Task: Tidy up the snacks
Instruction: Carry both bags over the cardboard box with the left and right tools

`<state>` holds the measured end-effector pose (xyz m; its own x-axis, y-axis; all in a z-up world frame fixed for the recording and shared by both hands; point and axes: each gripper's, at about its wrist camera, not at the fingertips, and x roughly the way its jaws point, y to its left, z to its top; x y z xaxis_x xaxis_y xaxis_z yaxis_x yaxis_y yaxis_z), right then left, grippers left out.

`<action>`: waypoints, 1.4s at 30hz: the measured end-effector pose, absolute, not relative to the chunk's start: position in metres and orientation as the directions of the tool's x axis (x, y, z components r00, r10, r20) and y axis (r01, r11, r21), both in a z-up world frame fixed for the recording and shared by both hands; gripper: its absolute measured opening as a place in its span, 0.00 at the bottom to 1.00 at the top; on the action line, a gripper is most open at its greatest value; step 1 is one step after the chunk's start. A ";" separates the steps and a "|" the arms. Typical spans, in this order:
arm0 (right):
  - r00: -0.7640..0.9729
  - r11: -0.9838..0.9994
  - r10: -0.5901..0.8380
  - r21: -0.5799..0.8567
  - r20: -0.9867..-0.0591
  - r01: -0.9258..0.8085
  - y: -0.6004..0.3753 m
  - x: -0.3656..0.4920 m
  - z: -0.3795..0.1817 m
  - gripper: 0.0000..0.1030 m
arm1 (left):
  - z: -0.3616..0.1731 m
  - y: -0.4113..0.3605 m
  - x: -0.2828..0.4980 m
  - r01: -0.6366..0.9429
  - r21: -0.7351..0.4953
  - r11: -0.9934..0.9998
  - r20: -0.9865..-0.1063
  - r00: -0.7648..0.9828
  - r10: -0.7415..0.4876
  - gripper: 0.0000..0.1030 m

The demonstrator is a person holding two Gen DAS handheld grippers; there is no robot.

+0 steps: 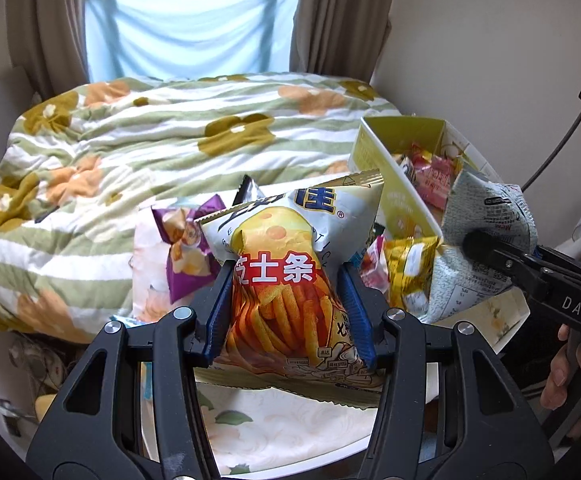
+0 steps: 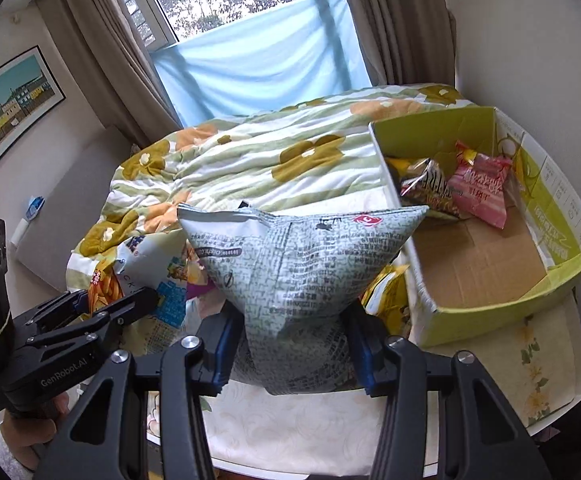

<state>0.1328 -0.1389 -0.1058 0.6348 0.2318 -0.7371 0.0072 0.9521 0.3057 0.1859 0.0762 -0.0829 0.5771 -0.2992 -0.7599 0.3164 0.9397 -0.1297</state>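
Left gripper clamped on a cheese-stick snack bag, blue pads pinching its lower half from both sides; the bag hangs clear above the worktop, which carries a pale floral cloth. Right gripper clamped on a grey-green printed snack bag, jaws pressed against its narrowed lower part, back-of-pack text facing the camera; this bag is likewise off the worktop. In the left wrist view the right gripper enters from the right edge with the same grey-green bag, and part of the person's hand shows under it. In the right wrist view the left gripper sits at lower left, with the cheese-stick bag just beside the grey-green one. Yellow-green cardboard box stands on the worktop to the right of both bags, open at the top, brown floor mostly bare; a red-pink packet and a dark striped packet lie at its far end. Loose on the worktop beneath and behind the held bags: a purple packet and a yellow packet beside the box wall. Behind the worktop, a bed with a green-striped flowered quilt; beyond it a window with a light blue cloth and brown curtains.
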 end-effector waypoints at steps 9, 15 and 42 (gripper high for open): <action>0.711 0.951 0.208 0.308 -0.672 0.013 -0.230 0.156 -0.078 0.43 | -0.054 -0.009 0.215 0.302 -0.113 0.947 -0.721 0.631 -0.287 0.46; 0.696 0.953 0.212 0.303 -0.686 0.008 -0.307 0.175 -0.077 0.43 | -0.055 -0.101 0.234 0.311 -0.143 0.939 -0.731 0.607 -0.313 0.46; 0.544 0.929 0.345 0.359 -0.765 -0.085 -0.427 0.214 -0.119 0.43 | -0.145 -0.226 0.241 0.201 -0.039 0.979 -0.864 0.486 -0.134 0.96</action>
